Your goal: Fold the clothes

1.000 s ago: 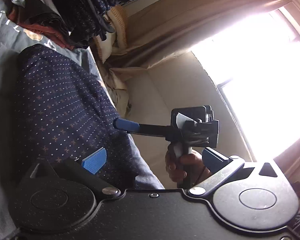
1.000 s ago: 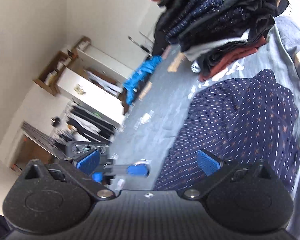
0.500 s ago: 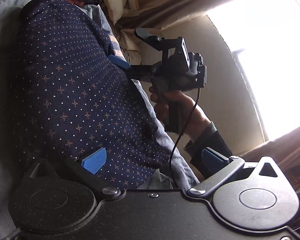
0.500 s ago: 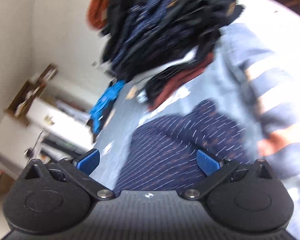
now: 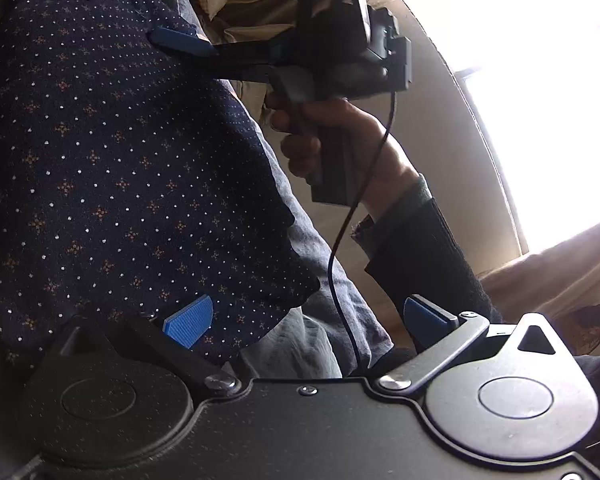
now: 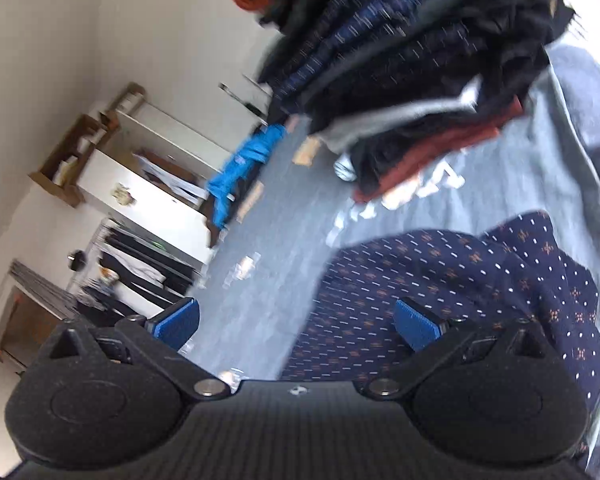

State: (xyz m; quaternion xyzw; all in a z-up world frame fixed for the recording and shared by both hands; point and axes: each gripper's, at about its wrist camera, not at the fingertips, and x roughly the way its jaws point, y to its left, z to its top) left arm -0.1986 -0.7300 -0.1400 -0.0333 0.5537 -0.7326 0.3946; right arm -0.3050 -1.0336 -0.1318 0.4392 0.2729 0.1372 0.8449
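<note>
A folded navy garment [image 5: 100, 152] with small dots and orange motifs lies on the grey bed cover [image 5: 324, 292]. My left gripper [image 5: 304, 318] is open at the garment's near corner, its left pad over the cloth. The same garment [image 6: 460, 292] fills the lower right of the right wrist view. My right gripper [image 6: 296, 322] is open at its edge, with the right pad over the cloth and the left pad over the cover. In the left wrist view a hand [image 5: 340, 140] holds the right gripper; one blue fingertip [image 5: 180, 42] reaches over the garment's far edge.
A tall pile of folded dark, red and orange clothes [image 6: 400, 64] stands on the grey bed cover [image 6: 280, 240] beyond the garment. A blue cloth [image 6: 244, 164] lies farther off. White shelving [image 6: 140, 192] lines the wall. A bright window [image 5: 520, 100] and curtains lie behind the hand.
The left wrist view has come closer to the navy garment, and the clothes pile has left it. The right gripper has moved up to the garment's far edge.
</note>
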